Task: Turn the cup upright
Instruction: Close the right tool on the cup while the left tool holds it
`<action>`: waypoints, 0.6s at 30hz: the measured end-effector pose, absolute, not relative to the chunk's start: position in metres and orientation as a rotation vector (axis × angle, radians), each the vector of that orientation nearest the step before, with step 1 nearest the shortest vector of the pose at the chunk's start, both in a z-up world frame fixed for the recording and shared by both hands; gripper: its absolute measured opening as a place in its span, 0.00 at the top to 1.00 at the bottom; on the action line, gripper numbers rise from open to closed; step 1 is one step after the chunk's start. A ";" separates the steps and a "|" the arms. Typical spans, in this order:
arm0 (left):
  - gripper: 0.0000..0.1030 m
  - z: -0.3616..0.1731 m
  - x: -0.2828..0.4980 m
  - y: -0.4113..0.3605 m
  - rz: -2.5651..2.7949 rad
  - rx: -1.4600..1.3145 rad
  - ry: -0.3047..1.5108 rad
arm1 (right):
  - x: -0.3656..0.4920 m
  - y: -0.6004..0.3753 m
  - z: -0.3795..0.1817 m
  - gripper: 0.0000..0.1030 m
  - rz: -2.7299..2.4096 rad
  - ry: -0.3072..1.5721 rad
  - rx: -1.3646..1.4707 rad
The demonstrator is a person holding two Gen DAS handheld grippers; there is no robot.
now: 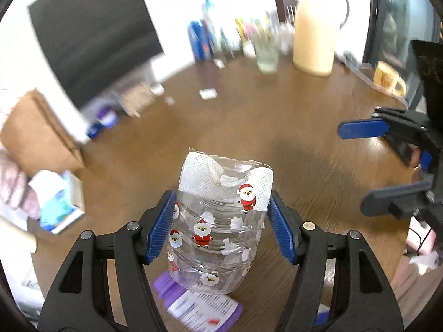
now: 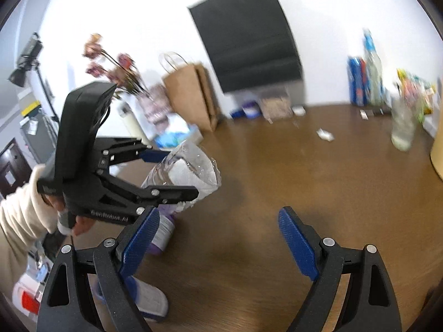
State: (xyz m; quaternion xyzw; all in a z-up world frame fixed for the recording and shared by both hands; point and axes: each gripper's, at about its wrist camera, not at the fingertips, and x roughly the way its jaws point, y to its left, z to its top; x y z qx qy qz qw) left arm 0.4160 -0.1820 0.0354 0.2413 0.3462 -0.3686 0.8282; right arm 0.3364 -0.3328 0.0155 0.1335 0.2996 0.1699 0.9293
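Observation:
A clear plastic cup (image 1: 216, 221) with Santa stickers and white tape round its rim sits between the blue pads of my left gripper (image 1: 221, 221), which is shut on it. The cup is held above the brown table (image 1: 277, 127), tilted, its open rim pointing away from the camera. In the right wrist view the cup (image 2: 191, 171) shows in my left gripper (image 2: 177, 173) at the left, rim toward the right. My right gripper (image 2: 218, 243) is open and empty over the table. It also shows at the right edge of the left wrist view (image 1: 357, 166).
A purple-labelled bottle (image 1: 199, 307) lies on the table under the cup. A cream jug (image 1: 315, 30), a glass (image 1: 267, 52), bottles (image 1: 205, 36), a black bag (image 1: 94, 33), a brown paper bag (image 1: 36, 135) and a tissue box (image 1: 58, 202) stand around the table's edges.

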 end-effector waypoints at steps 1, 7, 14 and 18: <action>0.40 0.043 0.415 -0.175 -0.777 0.487 0.703 | 0.337 -0.327 0.025 0.11 0.358 0.598 0.268; 0.40 0.082 0.383 -0.115 -0.696 0.313 0.488 | 0.343 -0.279 0.082 0.10 0.492 0.508 0.282; 0.39 0.099 0.335 -0.057 -0.556 0.172 0.229 | 0.349 -0.209 0.124 0.10 0.605 0.467 0.256; 0.39 0.098 0.306 -0.034 -0.551 0.102 0.131 | 0.349 -0.176 0.125 0.08 0.648 0.470 0.243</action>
